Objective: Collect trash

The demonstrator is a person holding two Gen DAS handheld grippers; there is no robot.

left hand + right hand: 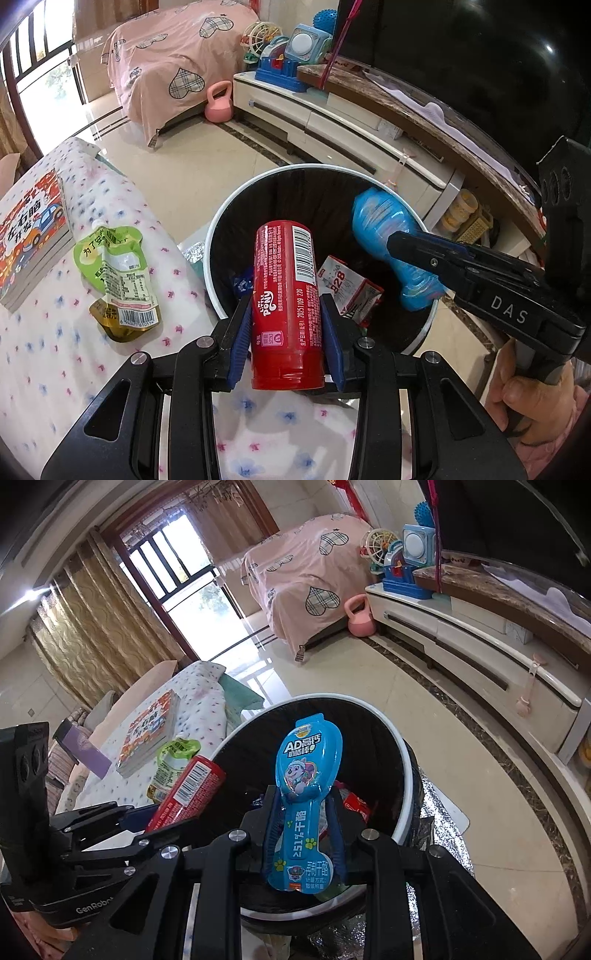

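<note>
Left gripper [286, 325] clamps the red tube [286, 306]; right gripper [304, 827] pinches the blue packet [303, 797] over the bin [218, 236] (contents at two o'clock half-hidden).

A pouch [116, 280] lies on the table [55, 369] right of the books [31, 236], left of the bin [218, 236].

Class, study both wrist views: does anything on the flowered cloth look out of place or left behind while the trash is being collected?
Yes. A crumpled green drink pouch lies flat on the flowered cloth beside the stack of books, outside the trash bin. It looks like leftover trash, whereas the books sit neatly stacked.
</note>
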